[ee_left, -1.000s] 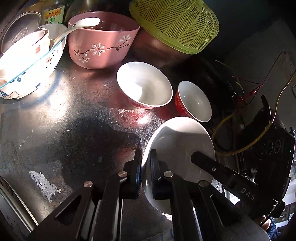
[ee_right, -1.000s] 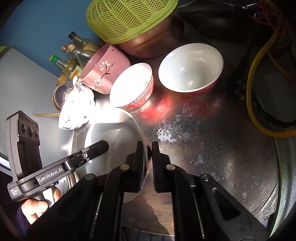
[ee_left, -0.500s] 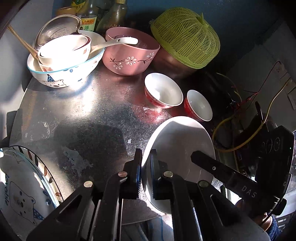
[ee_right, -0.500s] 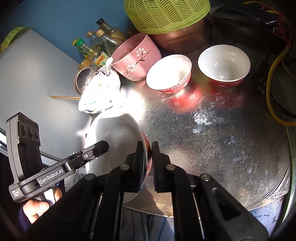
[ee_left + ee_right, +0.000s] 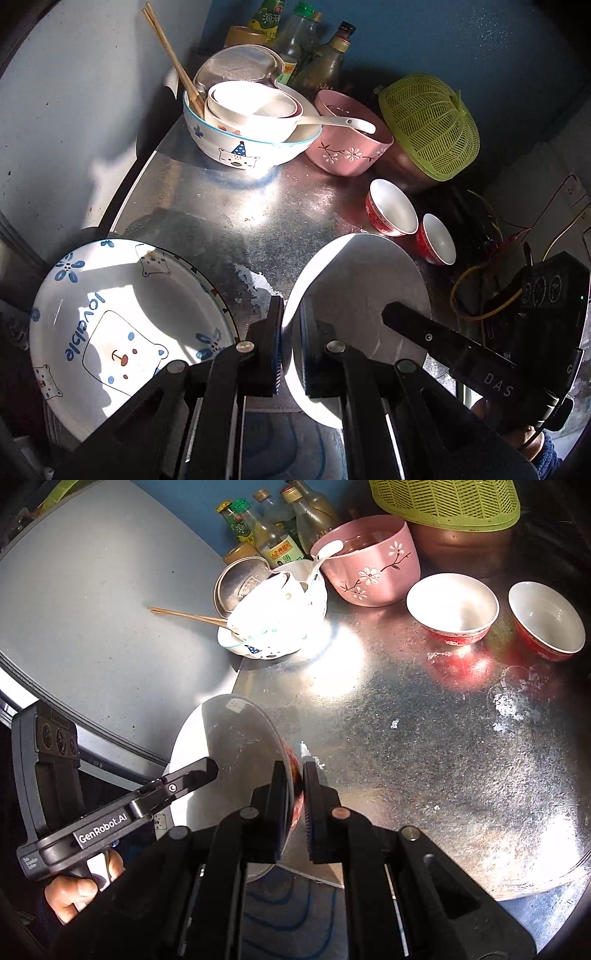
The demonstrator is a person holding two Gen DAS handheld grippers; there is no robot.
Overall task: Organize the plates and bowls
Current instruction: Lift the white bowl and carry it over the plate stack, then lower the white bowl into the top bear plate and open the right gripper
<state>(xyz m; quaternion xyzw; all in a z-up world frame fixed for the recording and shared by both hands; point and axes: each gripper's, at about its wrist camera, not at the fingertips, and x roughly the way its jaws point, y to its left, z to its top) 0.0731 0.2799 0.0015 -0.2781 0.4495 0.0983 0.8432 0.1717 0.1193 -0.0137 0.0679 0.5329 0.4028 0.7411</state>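
Both claws — left claw [image 5: 291, 345] and right claw [image 5: 295, 805] — clamp one white plate [image 5: 364, 284] beside the bear plate [image 5: 122, 325], likely stacking next, needing level lowering.

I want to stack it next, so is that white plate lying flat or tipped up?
Tipped up. The white plate stands steeply on edge, off the metal tabletop, each rim pinched by a tool: left tool, right tool.
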